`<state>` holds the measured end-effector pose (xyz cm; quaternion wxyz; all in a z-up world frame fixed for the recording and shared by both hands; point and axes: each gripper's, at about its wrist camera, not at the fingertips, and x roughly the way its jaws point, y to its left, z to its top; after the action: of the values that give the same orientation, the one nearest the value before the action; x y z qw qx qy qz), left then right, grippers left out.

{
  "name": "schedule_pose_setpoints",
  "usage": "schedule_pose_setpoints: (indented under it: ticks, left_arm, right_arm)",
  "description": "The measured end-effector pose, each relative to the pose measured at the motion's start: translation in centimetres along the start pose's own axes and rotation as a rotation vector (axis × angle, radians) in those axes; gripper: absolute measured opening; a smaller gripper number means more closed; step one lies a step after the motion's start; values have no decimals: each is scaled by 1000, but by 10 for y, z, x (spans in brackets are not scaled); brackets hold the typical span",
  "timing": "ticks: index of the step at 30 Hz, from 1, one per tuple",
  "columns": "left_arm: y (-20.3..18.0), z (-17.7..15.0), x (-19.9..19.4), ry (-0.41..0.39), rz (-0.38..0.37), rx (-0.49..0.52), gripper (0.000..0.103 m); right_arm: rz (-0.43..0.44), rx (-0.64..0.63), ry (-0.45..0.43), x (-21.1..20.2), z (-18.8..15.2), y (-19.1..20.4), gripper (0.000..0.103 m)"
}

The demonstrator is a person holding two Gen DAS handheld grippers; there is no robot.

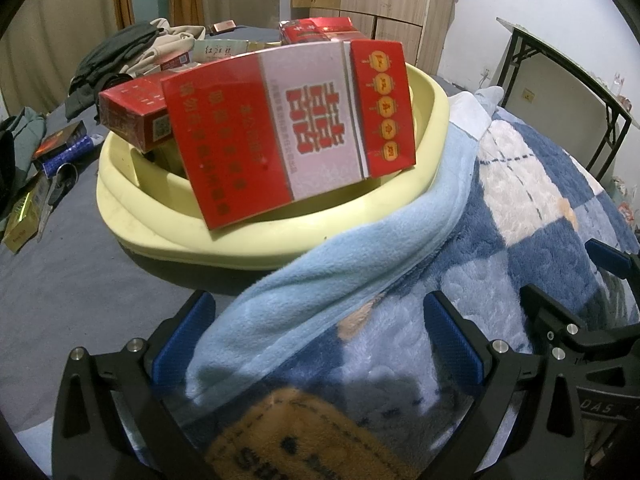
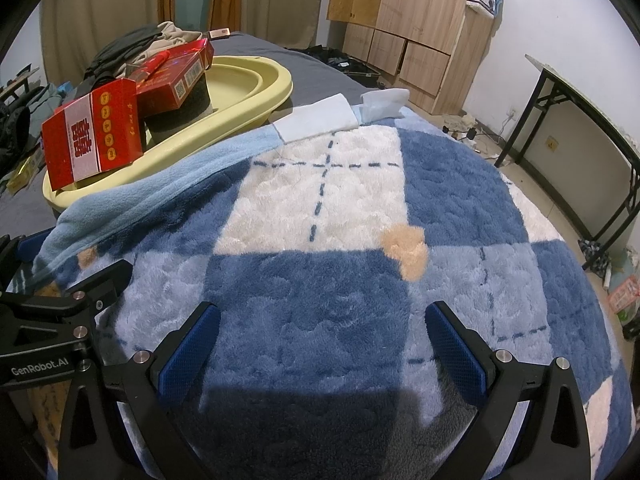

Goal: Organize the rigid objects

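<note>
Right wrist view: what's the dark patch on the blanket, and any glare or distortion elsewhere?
Right wrist: a hard-edged shadow falls on the plaid blanket between the open right gripper. Left wrist: fisheye bends the big red box, its glossy face slightly washed out; black vignette in both views' corners.

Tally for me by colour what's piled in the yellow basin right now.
Red boxes: 3
Pale box with red writing, at the back: 1
Dark block under the red boxes: 1
Total: 5 that can be told apart; anything else behind the big carton is too hidden to count.
</note>
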<state>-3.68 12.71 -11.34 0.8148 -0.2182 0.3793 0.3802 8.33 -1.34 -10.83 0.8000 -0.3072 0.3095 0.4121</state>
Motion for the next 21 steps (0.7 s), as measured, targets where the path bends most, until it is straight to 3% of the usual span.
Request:
schedule_pose_setpoints:
  ticks: [21]
  left_arm:
    - [-2, 1, 0, 2, 4, 5, 103]
  right_arm:
    - [-1, -2, 0, 0, 1, 0, 103]
